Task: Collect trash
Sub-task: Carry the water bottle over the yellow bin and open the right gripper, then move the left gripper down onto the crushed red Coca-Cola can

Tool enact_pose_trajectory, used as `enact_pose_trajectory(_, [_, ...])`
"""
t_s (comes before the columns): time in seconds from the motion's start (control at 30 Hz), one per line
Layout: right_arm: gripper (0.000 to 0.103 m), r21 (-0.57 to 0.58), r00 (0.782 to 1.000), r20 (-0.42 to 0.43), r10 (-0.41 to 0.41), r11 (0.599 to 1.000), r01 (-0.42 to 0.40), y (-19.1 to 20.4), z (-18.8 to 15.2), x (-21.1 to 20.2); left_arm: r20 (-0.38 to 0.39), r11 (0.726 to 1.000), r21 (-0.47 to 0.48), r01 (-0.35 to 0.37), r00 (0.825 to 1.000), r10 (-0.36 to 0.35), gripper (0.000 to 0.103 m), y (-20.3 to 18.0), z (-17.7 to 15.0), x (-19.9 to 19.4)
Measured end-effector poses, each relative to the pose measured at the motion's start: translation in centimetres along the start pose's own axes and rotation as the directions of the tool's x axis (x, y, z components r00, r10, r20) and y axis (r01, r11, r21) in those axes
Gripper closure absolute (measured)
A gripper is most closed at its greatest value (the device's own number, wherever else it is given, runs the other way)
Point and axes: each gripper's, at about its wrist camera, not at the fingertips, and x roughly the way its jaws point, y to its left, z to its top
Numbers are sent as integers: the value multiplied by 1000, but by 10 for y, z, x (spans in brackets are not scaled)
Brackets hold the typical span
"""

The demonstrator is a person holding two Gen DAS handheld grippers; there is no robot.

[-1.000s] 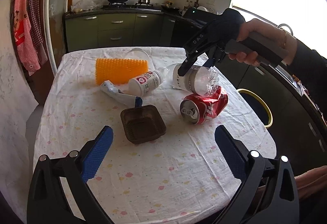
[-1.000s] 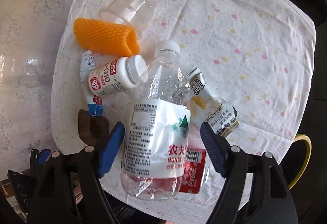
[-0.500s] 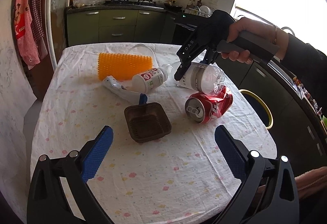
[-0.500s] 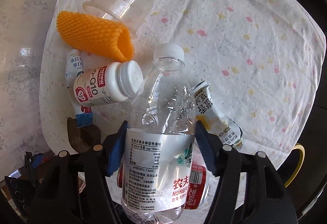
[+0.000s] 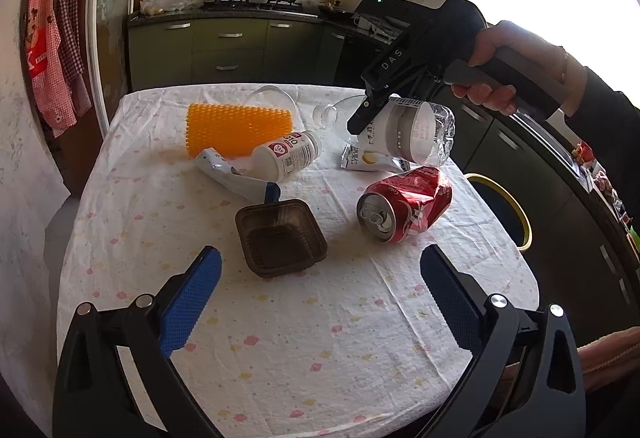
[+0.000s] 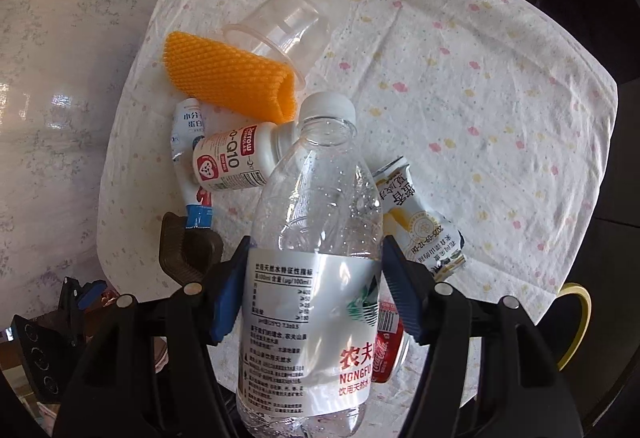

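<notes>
Gripping the empty water bottle [image 6: 312, 238] above the tablecloth [image 6: 460, 86] – right tool [image 6: 316, 290]; left tool [image 5: 316, 294] gapes, holding nothing.

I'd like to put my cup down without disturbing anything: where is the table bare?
The near stretch of tablecloth, between the brown tray and the table's front edge, is bare. So is the far right side beyond the snack wrapper. It is crowded around the orange netting, pill bottle and crushed can.

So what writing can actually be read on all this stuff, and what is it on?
"NONGFU" and "农夫": clear water bottle; its fine print is too small.
"Q10": white pill bottle.
"Coca-Cola": red can.
"DAS": right gripper.
"2025-09-12": crumpled wrapper; its other words are unclear.
"蛋白": squeezed tube; its other words are unclear.
</notes>
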Motion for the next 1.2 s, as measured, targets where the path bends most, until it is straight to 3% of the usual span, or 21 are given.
enact_pose_trajectory(0.2, [42, 29, 997, 69, 16, 999, -18, -25, -35, -34, 12, 1000, 31, 8, 1000, -8, 5, -11, 1, -6])
enact_pose_trajectory(0.4, [42, 124, 993, 118, 17, 992, -32, -85, -102, -56, 9, 997, 75, 27, 1000, -28, 5, -30, 0, -6])
enact_pose_trajectory(0.63, [42, 327, 991, 137, -5, 944, -40, -186, -193, -51, -12, 990, 134, 48, 999, -47, 5, -57, -1, 3])
enact_pose_trajectory(0.77, [42, 422, 994, 107, -3, 905, -43, -231, -228, -33, -25, 986, 158, 54, 998, -51, 5, -70, 0, 7])
enact_pose_trajectory(0.97, [41, 511, 995, 95, 20, 857, -66, -273, -234, 3, -42, 978, 198, 57, 998, -50, 5, -88, 1, 13])
enact_pose_trajectory(1.07, [35, 542, 994, 106, -1, 839, -57, -285, -231, 10, -41, 975, 215, 54, 998, -46, 5, -92, 1, 13])
enact_pose_trajectory(1.2, [34, 549, 984, 180, -6, 830, -95, -282, -238, -1, -42, 973, 225, 56, 998, -48, 5, -92, 1, 14])
